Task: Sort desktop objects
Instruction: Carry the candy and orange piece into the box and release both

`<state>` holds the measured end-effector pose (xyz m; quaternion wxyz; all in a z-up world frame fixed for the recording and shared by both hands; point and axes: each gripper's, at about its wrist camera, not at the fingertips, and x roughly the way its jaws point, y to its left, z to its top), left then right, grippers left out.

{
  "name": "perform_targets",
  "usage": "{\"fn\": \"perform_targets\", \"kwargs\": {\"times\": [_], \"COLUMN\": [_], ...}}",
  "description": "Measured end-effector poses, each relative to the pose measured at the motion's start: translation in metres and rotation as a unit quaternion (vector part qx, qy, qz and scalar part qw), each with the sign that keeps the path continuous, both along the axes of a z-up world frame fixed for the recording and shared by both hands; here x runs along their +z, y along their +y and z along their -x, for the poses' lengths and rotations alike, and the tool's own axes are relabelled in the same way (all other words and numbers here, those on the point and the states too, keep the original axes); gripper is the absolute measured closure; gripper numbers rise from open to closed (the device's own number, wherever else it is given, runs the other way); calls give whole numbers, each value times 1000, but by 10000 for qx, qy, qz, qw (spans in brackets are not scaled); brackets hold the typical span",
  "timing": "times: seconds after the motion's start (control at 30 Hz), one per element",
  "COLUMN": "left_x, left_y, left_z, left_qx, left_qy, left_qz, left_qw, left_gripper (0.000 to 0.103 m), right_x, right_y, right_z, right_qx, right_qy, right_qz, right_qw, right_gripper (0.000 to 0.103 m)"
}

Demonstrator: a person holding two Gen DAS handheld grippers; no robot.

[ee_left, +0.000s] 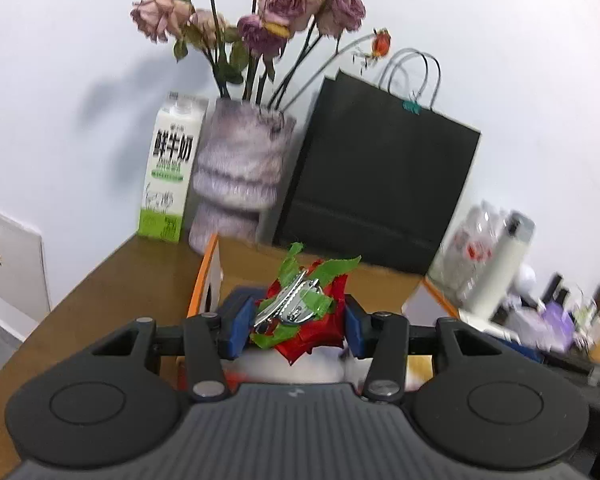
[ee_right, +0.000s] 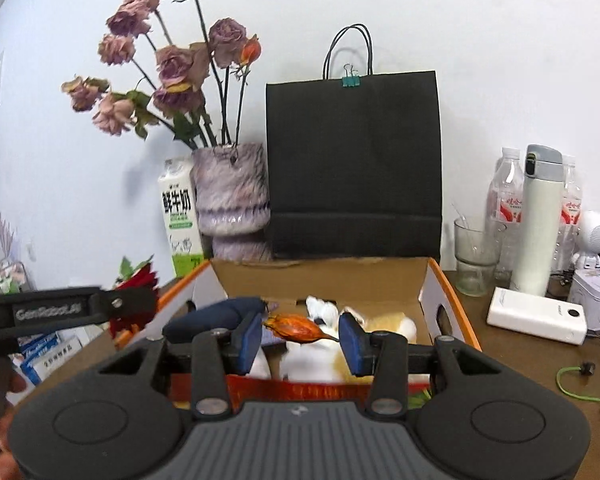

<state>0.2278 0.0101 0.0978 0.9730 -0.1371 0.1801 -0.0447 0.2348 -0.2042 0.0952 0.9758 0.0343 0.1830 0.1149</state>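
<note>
My left gripper [ee_left: 298, 330] is shut on a red fabric rose hair clip [ee_left: 304, 312] with green leaves and a silver metal clasp, held above the left rim of an open cardboard box [ee_left: 236, 264]. The right wrist view shows that rose [ee_right: 138, 280] and the left gripper's black body [ee_right: 60, 312] left of the box [ee_right: 432, 280]. My right gripper [ee_right: 300, 340] is over the box with its blue pads apart; an orange dried bud [ee_right: 296, 328] lies between them, touching the left pad. A plush toy [ee_right: 380, 328] and a dark blue object [ee_right: 216, 312] lie in the box.
Behind the box stand a milk carton [ee_right: 182, 216], a purple vase of dried roses [ee_right: 234, 200] and a black paper bag [ee_right: 354, 164]. To the right are a glass [ee_right: 472, 256], water bottles [ee_right: 508, 200], a white thermos [ee_right: 538, 220], a power bank [ee_right: 536, 314], a tin [ee_right: 598, 296] and a green cable [ee_right: 584, 388].
</note>
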Motion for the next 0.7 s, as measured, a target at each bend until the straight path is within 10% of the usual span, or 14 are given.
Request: {"fn": "perform_targets", "kwargs": {"times": [0.7], "left_x": [-22], "left_y": [-11], "left_z": [-67], "left_qx": [16], "left_qy": [367], "left_qz": [-250], "left_qw": [9990], "left_gripper": [54], "right_x": [-25], "right_y": [2], "right_z": [-75], "right_qx": [-77], "right_qy": [333], "right_qz": [132], "right_qw": [9993], "right_gripper": [62]}}
